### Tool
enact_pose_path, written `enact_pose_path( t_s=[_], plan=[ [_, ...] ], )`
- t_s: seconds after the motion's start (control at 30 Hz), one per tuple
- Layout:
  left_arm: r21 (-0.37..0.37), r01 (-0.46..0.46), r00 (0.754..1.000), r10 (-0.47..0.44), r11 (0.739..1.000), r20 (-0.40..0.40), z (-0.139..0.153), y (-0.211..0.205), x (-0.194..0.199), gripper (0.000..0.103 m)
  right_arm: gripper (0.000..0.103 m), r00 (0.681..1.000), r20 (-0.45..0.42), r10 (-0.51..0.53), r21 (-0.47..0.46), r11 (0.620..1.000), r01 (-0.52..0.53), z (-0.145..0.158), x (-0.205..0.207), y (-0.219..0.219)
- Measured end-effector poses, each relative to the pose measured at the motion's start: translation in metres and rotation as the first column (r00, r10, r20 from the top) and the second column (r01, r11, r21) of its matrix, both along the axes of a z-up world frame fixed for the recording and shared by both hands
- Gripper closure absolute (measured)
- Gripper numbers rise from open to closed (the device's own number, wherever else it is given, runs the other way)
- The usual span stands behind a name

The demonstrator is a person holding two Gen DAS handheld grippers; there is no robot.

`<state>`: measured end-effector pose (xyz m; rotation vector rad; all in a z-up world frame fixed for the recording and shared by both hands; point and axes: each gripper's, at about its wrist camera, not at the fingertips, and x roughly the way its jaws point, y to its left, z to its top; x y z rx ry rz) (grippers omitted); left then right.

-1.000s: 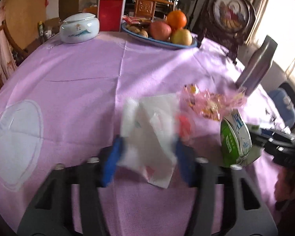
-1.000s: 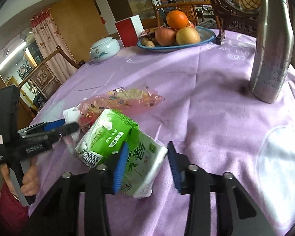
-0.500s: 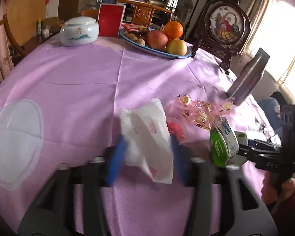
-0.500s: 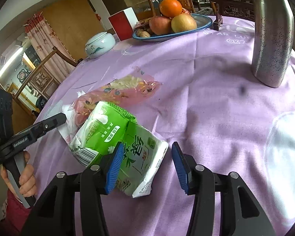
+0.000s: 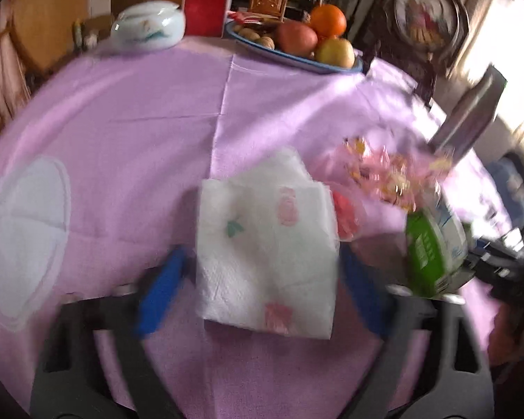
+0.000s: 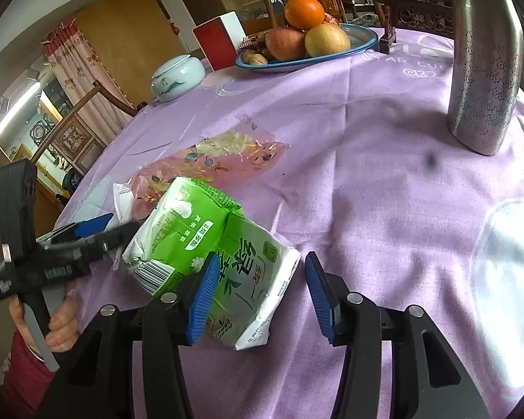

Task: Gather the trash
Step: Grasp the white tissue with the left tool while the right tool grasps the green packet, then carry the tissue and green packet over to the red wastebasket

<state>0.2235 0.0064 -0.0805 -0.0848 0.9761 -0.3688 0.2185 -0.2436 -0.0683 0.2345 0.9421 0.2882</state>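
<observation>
A white paper napkin with pink and green prints lies on the purple cloth between the blue pads of my left gripper. The jaws are closing, with a gap still showing at each pad. In the right wrist view the napkin and the left gripper show at the left. A green tissue packet sits tilted inside my right gripper. It touches the left pad and stands apart from the right one. A pink clear wrapper lies just beyond it.
A blue plate of fruit, a red box and a white lidded jar stand at the table's far side. A tall steel flask stands at the right. A person's hand grips the left tool. Wooden chairs ring the table.
The left jaws have spread off the napkin, which was pinched and standing crumpled and now lies flatter between the pads. The right gripper and the green packet have kept their places.
</observation>
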Motion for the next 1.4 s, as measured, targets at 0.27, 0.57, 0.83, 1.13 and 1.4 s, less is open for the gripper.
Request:
enact_pose_path(
  t_s=[0.27, 0.57, 0.83, 1.13, 1.4],
  plan=[
    [-0.121, -0.048, 0.999, 0.047, 0.992, -0.004, 0.009, 0.025, 0.003, 0.089, 0.068, 1.0, 0.027, 0.004, -0.017, 1.0, -0.003, 0.003, -0.002, 0.001],
    [-0.177, -0.04, 0.992, 0.061, 0.983, 0.115, 0.035, 0.033, -0.012, 0.089, 0.079, 0.99, 0.14, 0.004, -0.014, 1.0, -0.002, 0.027, -0.014, -0.002],
    [-0.155, -0.085, 0.975, 0.114, 0.984, 0.193, 0.047, 0.04, -0.051, 0.089, 0.08, 0.971, 0.237, 0.029, 0.047, 0.998, -0.041, 0.056, -0.032, -0.005],
    [-0.187, -0.137, 0.951, 0.182, 0.973, 0.249, 0.074, 0.066, -0.116, 0.089, 0.08, 0.947, 0.298, 0.121, 0.084, 0.985, -0.152, 0.073, -0.059, 0.014],
    [-0.166, -0.231, 0.917, 0.271, 0.959, 0.291, 0.087, 0.104, -0.176, 0.089, 0.08, 0.9, 0.407, 0.155, 0.034, 0.982, -0.185, 0.087, -0.092, 0.032]
  ],
)
